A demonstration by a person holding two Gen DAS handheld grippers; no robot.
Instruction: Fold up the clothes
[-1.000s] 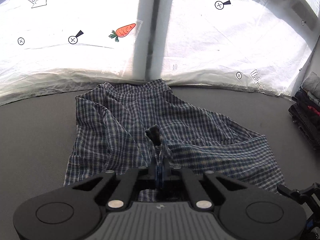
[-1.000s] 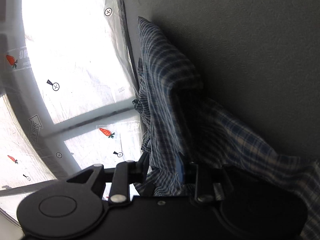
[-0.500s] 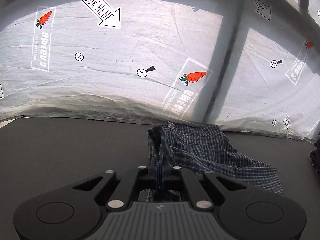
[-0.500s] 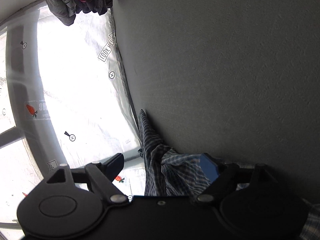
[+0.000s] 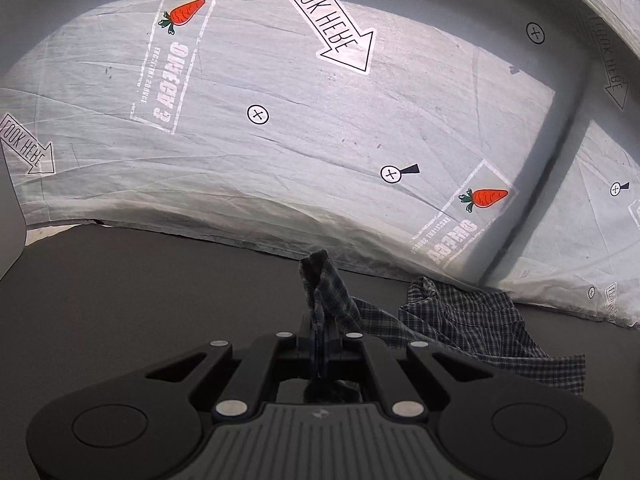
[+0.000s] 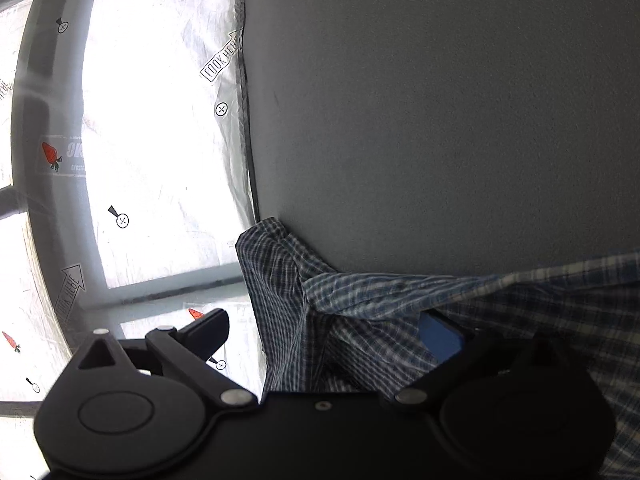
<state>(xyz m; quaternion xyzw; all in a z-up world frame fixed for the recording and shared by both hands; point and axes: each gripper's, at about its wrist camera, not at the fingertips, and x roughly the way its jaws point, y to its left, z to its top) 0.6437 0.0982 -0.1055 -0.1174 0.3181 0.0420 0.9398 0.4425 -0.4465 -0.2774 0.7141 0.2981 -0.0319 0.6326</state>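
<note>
Release on the right: the right gripper (image 6: 332, 330) has just been opening, jaws now wide with shirt (image 6: 360, 320) cloth loose between them, while the left gripper (image 5: 320, 344) stays clenched on a fold (dragging it left across the table (image 5: 140, 300)), so the spreading pull is likely one-handed.

Left hand-held gripper (image 5: 320, 344) clamped; right hand-held gripper (image 6: 328, 330) just opened wide.

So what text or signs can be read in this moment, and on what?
"LOOK HERE", mirrored, in arrows on the white plastic sheet.
"OMEGA 3", mirrored, on the carrot label; the smaller line beside it is too blurred.
Crossed-circle marks on the sheet.
Plaid shirt: no text.
</note>
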